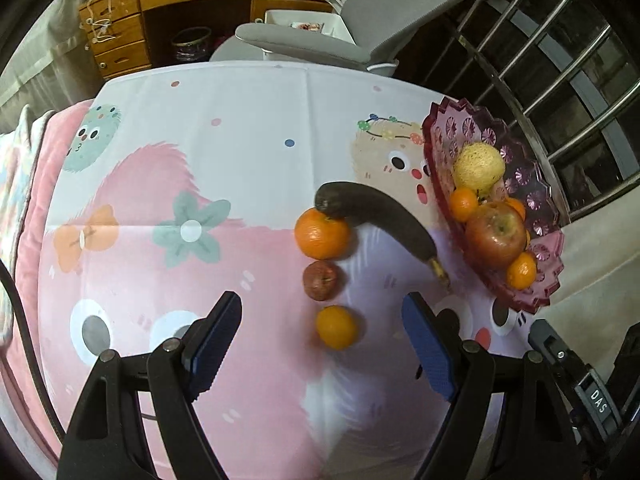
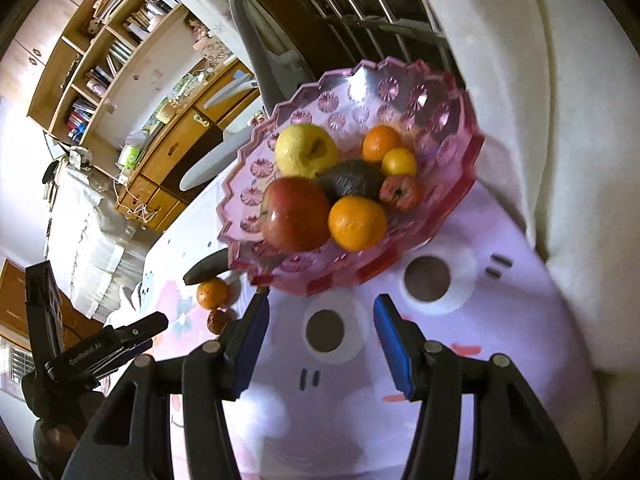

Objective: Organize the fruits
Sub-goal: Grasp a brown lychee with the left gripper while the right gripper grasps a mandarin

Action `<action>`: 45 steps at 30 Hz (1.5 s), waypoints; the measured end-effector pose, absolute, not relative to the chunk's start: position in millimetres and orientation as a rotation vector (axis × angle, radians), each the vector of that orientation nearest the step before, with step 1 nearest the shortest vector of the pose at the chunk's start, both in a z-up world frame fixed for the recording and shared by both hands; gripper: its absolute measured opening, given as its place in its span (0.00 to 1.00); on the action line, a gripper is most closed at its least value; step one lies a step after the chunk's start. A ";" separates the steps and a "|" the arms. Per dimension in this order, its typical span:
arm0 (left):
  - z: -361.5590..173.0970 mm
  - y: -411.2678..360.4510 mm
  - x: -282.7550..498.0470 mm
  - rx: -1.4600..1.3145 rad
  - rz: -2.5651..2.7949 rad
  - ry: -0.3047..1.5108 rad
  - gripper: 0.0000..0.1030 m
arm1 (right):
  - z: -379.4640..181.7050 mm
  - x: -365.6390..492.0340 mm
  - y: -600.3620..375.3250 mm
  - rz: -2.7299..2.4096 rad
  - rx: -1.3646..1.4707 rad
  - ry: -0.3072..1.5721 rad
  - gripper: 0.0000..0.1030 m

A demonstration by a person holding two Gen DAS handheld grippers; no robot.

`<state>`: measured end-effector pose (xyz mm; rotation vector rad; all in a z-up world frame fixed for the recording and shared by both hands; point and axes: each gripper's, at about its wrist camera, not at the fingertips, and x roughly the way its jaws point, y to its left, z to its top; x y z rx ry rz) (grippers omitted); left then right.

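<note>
Fruits on cloth: small orange (image 1: 337,327) nearest left gripper (image 1: 322,334), jaws wide, empty | pink bowl (image 1: 536,216) far right, part-filled | right gripper (image 2: 320,338) parted, empty | advice: centre pads astride orange, close gently.

Table under a cartoon-print cloth (image 1: 240,184). Lying on it ahead of the left fingers (image 1: 216,336): small orange (image 1: 337,327), wrinkled red fruit (image 1: 322,280), larger orange (image 1: 322,233), blackened banana (image 1: 376,216). Pink cut-glass bowl (image 2: 452,216) stands just beyond the right fingers (image 2: 394,350).
</note>
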<state>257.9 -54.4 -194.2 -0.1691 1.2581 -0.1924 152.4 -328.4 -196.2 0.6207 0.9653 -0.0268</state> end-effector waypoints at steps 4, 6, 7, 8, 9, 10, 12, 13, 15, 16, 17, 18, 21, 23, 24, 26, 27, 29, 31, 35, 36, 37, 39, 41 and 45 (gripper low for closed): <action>-200.2 -45.4 265.9 -0.145 -0.227 1.288 0.79 | -202.5 155.3 -303.0 -0.027 0.624 0.987 0.53; -204.0 -42.2 271.4 -0.134 -0.249 1.306 0.79 | -206.5 156.6 -289.4 -0.025 0.624 0.996 0.53; -206.2 -41.0 274.3 -0.129 -0.261 1.315 0.79 | -208.9 157.3 -282.5 -0.025 0.622 1.002 0.53; -208.6 -39.6 277.6 -0.128 -0.275 1.323 0.79 | -210.9 159.0 -276.1 -0.024 0.619 1.009 0.53; -210.9 -38.6 280.9 -0.131 -0.288 1.327 0.79 | -213.0 160.2 -270.7 -0.022 0.615 1.015 0.53; -212.9 -37.5 283.1 -0.135 -0.298 1.330 0.79 | -215.5 161.8 -263.8 -0.019 0.608 1.022 0.53; -217.3 -36.3 289.0 -0.146 -0.321 1.341 0.79 | -220.4 164.6 -252.5 -0.013 0.594 1.031 0.53; -220.5 -35.5 292.4 -0.152 -0.332 1.348 0.79 | -223.0 166.3 -246.0 -0.009 0.583 1.037 0.53; -227.3 -35.0 297.9 -0.164 -0.354 1.364 0.79 | -228.1 169.0 -234.4 0.000 0.558 1.048 0.53; -230.7 -35.3 299.5 -0.172 -0.362 1.373 0.79 | -230.8 170.8 -228.6 0.006 0.544 1.054 0.53; -235.1 -36.2 301.2 -0.183 -0.376 1.386 0.79 | -233.2 172.3 -222.9 0.012 0.530 1.059 0.53; -238.4 -37.7 302.4 -0.189 -0.386 1.395 0.78 | -235.3 173.5 -217.8 0.017 0.516 1.064 0.53; -249.9 -43.5 304.6 -0.196 -0.409 1.422 0.72 | -241.4 177.9 -200.6 0.042 0.462 1.076 0.53; -258.6 -46.9 306.3 -0.195 -0.417 1.445 0.69 | -243.4 179.7 -190.6 0.056 0.427 1.081 0.53; -263.0 -48.3 307.0 -0.195 -0.420 1.457 0.65 | -244.2 180.7 -185.9 0.062 0.409 1.083 0.53; -268.9 -50.7 308.3 -0.205 -0.429 1.475 0.63 | -247.3 181.2 -176.8 0.074 0.359 1.082 0.53; -271.4 -52.6 308.7 -0.208 -0.436 1.480 0.62 | -248.3 182.1 -172.8 0.078 0.333 1.081 0.53; -274.7 -55.1 308.8 -0.205 -0.443 1.485 0.57 | -250.1 183.5 -164.8 0.089 0.286 1.078 0.53; -278.4 -57.4 309.4 -0.206 -0.450 1.492 0.53 | -252.3 184.7 -157.9 0.104 0.246 1.074 0.53; -283.3 -64.8 309.8 -0.210 -0.458 1.495 0.48 | -255.3 186.8 -147.7 0.124 0.188 1.061 0.53; -284.3 -66.5 309.7 -0.210 -0.460 1.496 0.43 | -255.7 187.3 -145.3 0.131 0.172 1.055 0.53; -285.6 -67.8 309.9 -0.210 -0.460 1.500 0.41 | -256.5 188.1 -142.4 0.137 0.161 1.049 0.51; -286.3 -68.8 310.7 -0.207 -0.454 1.498 0.37 | -257.5 189.0 -138.1 0.156 0.132 1.039 0.47; -286.4 -70.1 311.6 -0.212 -0.459 1.499 0.34 | -258.5 189.7 -134.4 0.174 0.117 1.035 0.40; -287.6 -70.1 310.8 -0.222 -0.447 1.500 0.27 | -260.5 189.4 -127.6 0.182 0.076 1.022 0.33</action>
